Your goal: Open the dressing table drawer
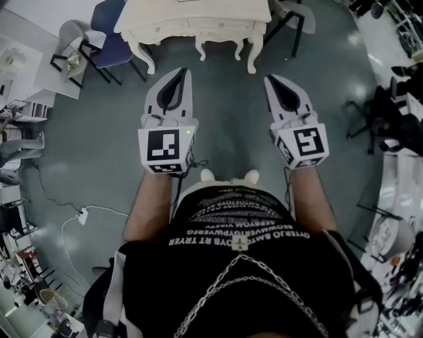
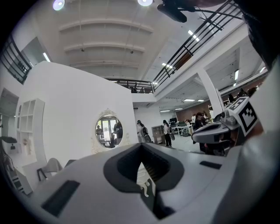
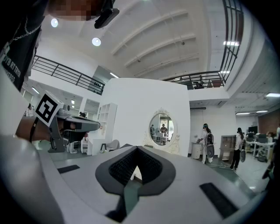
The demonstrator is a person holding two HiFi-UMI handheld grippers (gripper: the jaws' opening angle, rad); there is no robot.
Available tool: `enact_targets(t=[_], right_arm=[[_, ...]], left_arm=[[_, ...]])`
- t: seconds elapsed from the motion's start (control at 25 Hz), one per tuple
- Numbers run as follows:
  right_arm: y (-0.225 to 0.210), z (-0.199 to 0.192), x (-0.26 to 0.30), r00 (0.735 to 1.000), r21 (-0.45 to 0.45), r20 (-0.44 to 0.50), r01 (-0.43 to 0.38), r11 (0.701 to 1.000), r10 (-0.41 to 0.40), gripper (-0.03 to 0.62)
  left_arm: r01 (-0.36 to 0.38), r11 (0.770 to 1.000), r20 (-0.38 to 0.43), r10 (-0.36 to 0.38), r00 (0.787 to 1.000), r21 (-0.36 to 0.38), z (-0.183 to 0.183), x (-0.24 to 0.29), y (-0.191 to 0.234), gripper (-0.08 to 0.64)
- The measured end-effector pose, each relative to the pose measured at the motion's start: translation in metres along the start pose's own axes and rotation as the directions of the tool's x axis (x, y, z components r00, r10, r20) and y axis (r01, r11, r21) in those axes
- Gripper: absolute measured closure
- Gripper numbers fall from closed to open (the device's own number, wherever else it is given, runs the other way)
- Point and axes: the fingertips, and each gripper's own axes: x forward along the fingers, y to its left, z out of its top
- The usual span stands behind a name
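The white dressing table [image 1: 192, 18] stands at the top of the head view, its drawer front [image 1: 198, 26] facing me across a stretch of floor. Both grippers are held level in front of the person, well short of it. My left gripper [image 1: 183, 70] has its jaws together at the tips with nothing in them. My right gripper [image 1: 269, 79] is likewise shut and empty. The left gripper view shows the left gripper [image 2: 141, 146] aimed at the oval mirror [image 2: 108, 130], with a white table leg glimpsed through the jaw gap. In the right gripper view the right gripper [image 3: 138, 149] points toward that mirror [image 3: 162, 129].
A blue chair [image 1: 109, 36] and a grey chair [image 1: 71, 41] stand left of the table, a black-legged chair [image 1: 292, 20] to its right. A power strip with cables [image 1: 82, 215] lies on the floor at left. Dark equipment [image 1: 396, 119] crowds the right edge.
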Motion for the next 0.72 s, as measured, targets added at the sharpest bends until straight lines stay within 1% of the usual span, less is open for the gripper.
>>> enact_targets(t=[0.16,0.28,0.52,0.64,0.72], right_arm=[[0.023,0.003,0.02,1.0,-0.015,-0.011,0.015,1.0,-0.015,0.591],[0.037,0.002,0.027,0.999,0.003,-0.028,0.029,1.0,-0.029,0.591],[0.057,0.003,0.027,0.995,0.031,-0.053,0.083,0.996,-0.081,0.591],[0.068,0.003,0.027,0.996,0.015,-0.054,0.071,0.997,-0.07,0.591],[0.069,0.0,0.028,0.996,0.022,-0.059,0.066,0.998,-0.064,0.591]], left_arm=[[0.005,1.0,0.024,-0.005,1.0,-0.007,-0.007,-0.007,0.028,0.557],[0.009,1.0,0.04,-0.009,0.999,-0.01,-0.011,-0.015,0.047,0.557],[0.009,1.0,0.083,-0.01,0.997,0.009,-0.014,-0.028,0.073,0.557],[0.012,1.0,0.117,-0.012,0.993,-0.001,-0.016,-0.032,0.08,0.557],[0.01,1.0,0.124,-0.011,0.992,0.015,-0.019,-0.031,0.081,0.557]])
